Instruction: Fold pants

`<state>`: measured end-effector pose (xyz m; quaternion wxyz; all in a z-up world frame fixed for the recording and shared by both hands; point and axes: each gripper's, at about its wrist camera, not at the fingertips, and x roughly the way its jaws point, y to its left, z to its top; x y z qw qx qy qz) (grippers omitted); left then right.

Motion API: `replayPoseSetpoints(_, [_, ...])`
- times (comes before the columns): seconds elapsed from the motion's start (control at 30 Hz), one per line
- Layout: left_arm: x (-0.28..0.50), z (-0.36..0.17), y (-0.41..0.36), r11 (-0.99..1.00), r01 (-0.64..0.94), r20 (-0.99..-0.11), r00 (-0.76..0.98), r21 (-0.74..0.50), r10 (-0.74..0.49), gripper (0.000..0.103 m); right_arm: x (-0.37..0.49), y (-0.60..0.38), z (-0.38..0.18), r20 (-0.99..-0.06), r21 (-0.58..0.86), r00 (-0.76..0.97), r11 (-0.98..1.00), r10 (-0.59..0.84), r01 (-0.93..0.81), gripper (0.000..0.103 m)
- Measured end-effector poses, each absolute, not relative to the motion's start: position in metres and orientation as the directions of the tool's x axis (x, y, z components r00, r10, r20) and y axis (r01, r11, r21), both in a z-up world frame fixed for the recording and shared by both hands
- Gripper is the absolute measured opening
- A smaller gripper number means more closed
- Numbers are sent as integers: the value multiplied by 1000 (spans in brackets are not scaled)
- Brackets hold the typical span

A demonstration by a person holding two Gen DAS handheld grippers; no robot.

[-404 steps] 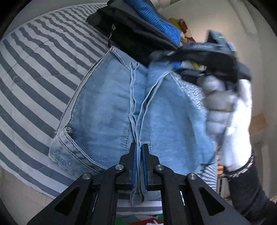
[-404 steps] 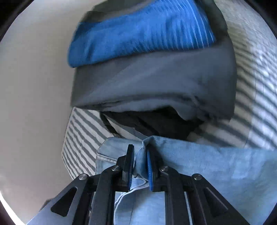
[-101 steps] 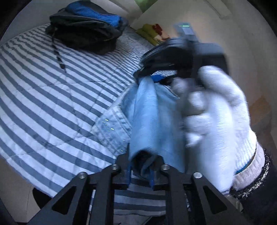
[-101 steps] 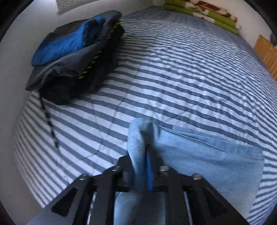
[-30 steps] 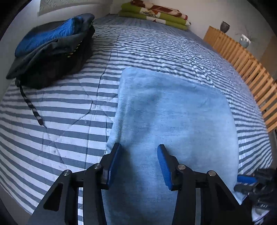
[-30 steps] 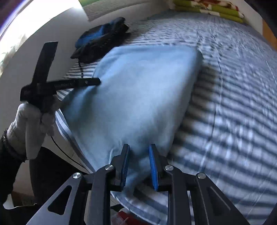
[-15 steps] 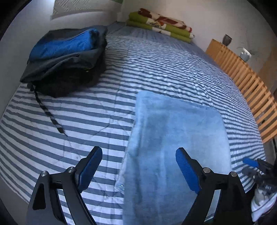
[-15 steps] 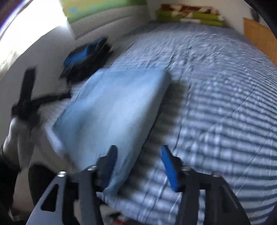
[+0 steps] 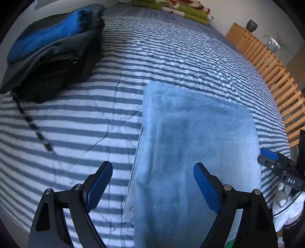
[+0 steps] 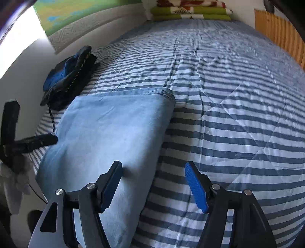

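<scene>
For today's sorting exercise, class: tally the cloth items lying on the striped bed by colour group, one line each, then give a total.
Light blue folded jeans: 1
Dark pile of clothes, black and grey with blue on top: 1
Green and patterned folded blankets at the far end: 1 stack
Total: 3

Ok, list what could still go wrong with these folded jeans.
1. The folded jeans lie at the near edge of the striped bed; a nudge might slide them off.
2. The left gripper is open and the right gripper is opening, both low over the denim; a pad could snag the top layer and undo the fold.
</scene>
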<state>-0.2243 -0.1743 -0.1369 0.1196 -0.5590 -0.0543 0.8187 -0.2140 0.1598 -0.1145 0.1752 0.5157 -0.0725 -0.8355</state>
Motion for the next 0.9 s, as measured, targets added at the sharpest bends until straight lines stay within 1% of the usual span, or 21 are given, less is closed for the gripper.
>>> replayPoseSetpoints(0.23, [-247, -159, -171, -957, -99, -895, -341, -272, 289, 89, -241, 173, -131, -816, 458, -332, -880, -473, 129, 64])
replayPoseSetpoints(0.4, [-252, -172, -175, -936, -88, -880, -319, -342, 352, 89, -246, 168, -135, -816, 464, -321, -876, -480, 131, 64])
replayPoseSetpoints(0.43, [-253, -173, -177, -930, -88, -876, -313, -357, 366, 86, -247, 166, -137, -816, 469, -313, -873, -486, 134, 64])
replayPoseSetpoints(0.47, [-254, -175, -177, -919, -98, -869, -299, -383, 394, 79, -248, 163, -139, -817, 472, -303, -871, -491, 137, 64])
replayPoseSetpoints(0.6, [-256, -177, -176, -891, -116, -845, -283, -439, 454, 68, -256, 158, -144, -812, 488, -285, -860, -509, 145, 66])
replayPoseSetpoints(0.63, [-257, -178, -177, -877, -112, -833, -277, -467, 479, 62, -257, 155, -143, -812, 488, -281, -859, -511, 152, 66])
replayPoseSetpoints(0.67, [-257, -180, -177, -868, -107, -825, -272, -485, 495, 56, -259, 153, -143, -811, 491, -276, -856, -516, 160, 61])
replayPoseSetpoints(0.7, [-257, -181, -178, -853, -97, -812, -266, -513, 519, 52, -259, 150, -144, -808, 499, -266, -851, -526, 167, 57])
replayPoseSetpoints(0.73, [-257, -182, -177, -843, -93, -804, -261, -530, 534, 48, -260, 146, -145, -807, 504, -256, -846, -532, 172, 56])
replayPoseSetpoints(0.83, [-255, -180, -173, -851, -107, -809, -267, -515, 523, 46, -261, 133, -143, -823, 469, -258, -862, -506, 193, 51])
replayPoseSetpoints(0.9, [-254, -177, -169, -860, -128, -819, -265, -493, 509, 46, -261, 133, -143, -821, 474, -250, -857, -514, 203, 50])
